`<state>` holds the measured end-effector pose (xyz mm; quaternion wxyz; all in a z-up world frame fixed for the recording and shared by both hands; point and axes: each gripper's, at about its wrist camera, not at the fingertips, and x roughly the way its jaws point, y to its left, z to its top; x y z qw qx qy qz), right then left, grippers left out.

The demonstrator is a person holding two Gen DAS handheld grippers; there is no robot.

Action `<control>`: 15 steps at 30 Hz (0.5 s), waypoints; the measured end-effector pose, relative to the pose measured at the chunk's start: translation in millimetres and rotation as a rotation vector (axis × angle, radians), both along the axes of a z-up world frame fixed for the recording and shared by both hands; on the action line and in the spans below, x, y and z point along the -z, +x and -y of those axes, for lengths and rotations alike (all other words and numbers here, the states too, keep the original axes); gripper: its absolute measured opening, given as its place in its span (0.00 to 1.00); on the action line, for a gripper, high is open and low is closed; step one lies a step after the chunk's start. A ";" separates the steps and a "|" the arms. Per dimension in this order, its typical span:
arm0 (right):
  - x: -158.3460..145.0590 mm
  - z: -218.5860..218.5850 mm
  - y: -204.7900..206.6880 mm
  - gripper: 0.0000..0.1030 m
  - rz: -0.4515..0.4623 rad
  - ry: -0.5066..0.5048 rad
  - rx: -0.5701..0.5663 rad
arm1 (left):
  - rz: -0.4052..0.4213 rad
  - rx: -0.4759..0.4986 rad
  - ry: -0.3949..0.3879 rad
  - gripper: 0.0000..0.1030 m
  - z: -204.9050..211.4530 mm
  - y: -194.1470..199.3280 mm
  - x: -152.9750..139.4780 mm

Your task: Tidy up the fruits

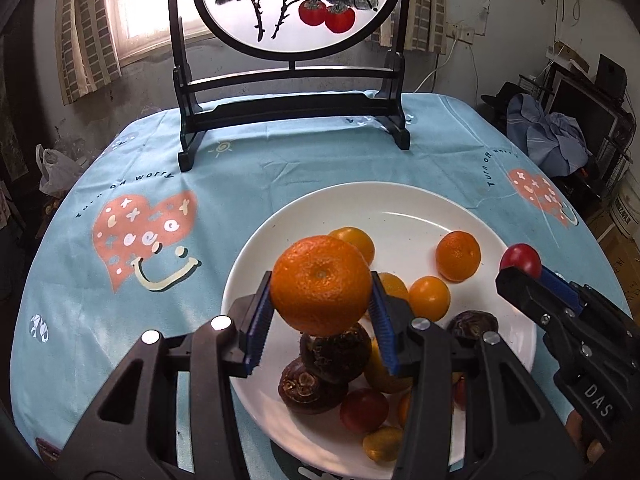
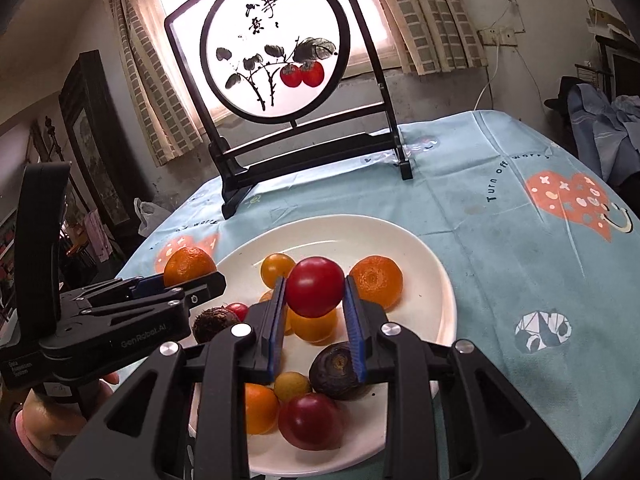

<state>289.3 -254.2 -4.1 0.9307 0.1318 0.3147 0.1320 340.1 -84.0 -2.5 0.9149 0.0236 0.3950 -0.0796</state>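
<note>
A white plate [image 1: 404,204] on the blue tablecloth holds several fruits: orange mandarins, small yellow and red tomatoes and dark brown wrinkled fruits. My left gripper [image 1: 320,304] is shut on a large mandarin [image 1: 320,284], held above the plate's left side. My right gripper [image 2: 314,300] is shut on a red tomato [image 2: 315,286], held above the plate [image 2: 400,240]. In the left wrist view the right gripper [image 1: 520,270] enters from the right with the tomato [image 1: 520,260] at its tip. In the right wrist view the left gripper [image 2: 192,284] shows at the left with the mandarin [image 2: 188,266].
A dark wooden stand with a round painted screen [image 1: 296,4] rises at the back of the table. The tablecloth [image 1: 200,168] has heart prints. A person's hand [image 2: 40,416] holds the left gripper. Clutter and a plastic bag [image 1: 52,172] lie beyond the table edges.
</note>
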 end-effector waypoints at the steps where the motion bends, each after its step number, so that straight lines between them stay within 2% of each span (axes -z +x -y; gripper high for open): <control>1: 1.8 -0.7 0.6 0.29 -0.008 -0.006 -0.001 | -0.001 -0.007 0.004 0.46 -0.3 0.2 1.3; 3: 4.1 -2.1 0.9 0.29 -0.020 -0.013 -0.009 | 0.007 -0.015 0.020 0.47 -0.5 -1.8 1.3; 6: 3.9 -4.1 -3.4 0.29 -0.017 -0.026 -0.016 | 0.054 -0.022 0.040 0.56 -1.5 -13.5 -7.6; 10: -1.8 -2.6 -12.5 0.33 -0.012 -0.024 -0.009 | 0.109 -0.037 0.052 0.75 -7.0 -37.0 -24.4; 11: -3.5 -2.5 -16.4 0.43 -0.012 -0.024 -0.006 | 0.122 -0.040 0.059 0.78 -8.6 -45.3 -28.5; 13: -8.5 -2.2 -28.6 0.58 0.002 -0.024 0.009 | 0.143 -0.046 0.066 0.90 -13.1 -64.0 -35.5; 15: -15.4 -4.6 -46.9 0.59 0.030 -0.040 0.009 | 0.162 -0.045 0.062 0.94 -19.5 -85.6 -40.8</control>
